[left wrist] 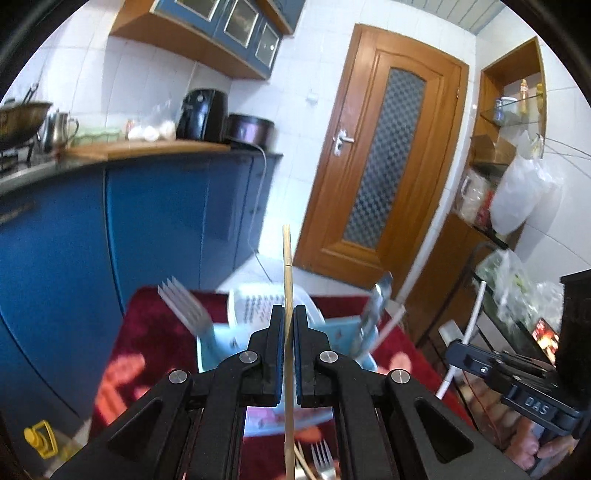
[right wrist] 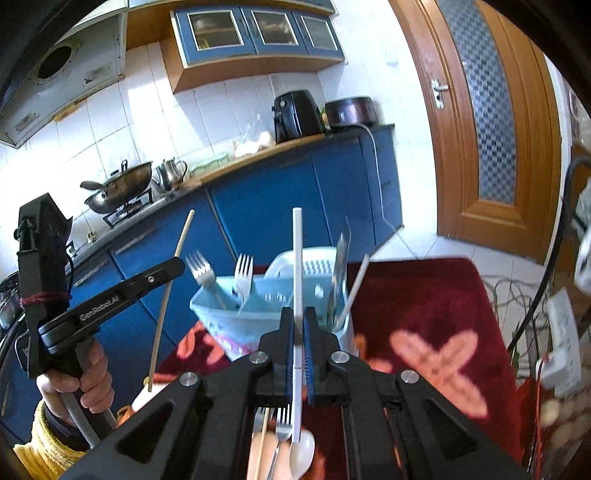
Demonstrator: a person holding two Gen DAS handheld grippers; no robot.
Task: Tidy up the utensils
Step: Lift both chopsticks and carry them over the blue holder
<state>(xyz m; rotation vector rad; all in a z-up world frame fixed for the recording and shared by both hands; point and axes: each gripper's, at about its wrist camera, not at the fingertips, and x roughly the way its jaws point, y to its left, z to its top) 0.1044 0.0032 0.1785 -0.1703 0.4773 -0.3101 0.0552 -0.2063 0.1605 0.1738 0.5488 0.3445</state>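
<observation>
Pinching near-shut, left gripper (left wrist: 289, 325) holds a light, stiff wooden chopstick (left wrist: 287, 266) mid-shaft while right gripper (right wrist: 298, 325) clamps a smooth white plastic spoon (right wrist: 297, 258) by its handle, likely slippery, both near the pale blue utensil basket (right wrist: 221, 321) just beyond.

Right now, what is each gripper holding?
Left gripper: shut on a wooden chopstick.
Right gripper: shut on a white plastic spoon.

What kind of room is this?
Most likely a home kitchen: a wok sits on a gas stove, an air fryer stands on the counter, and blue cabinets hang above.
</observation>
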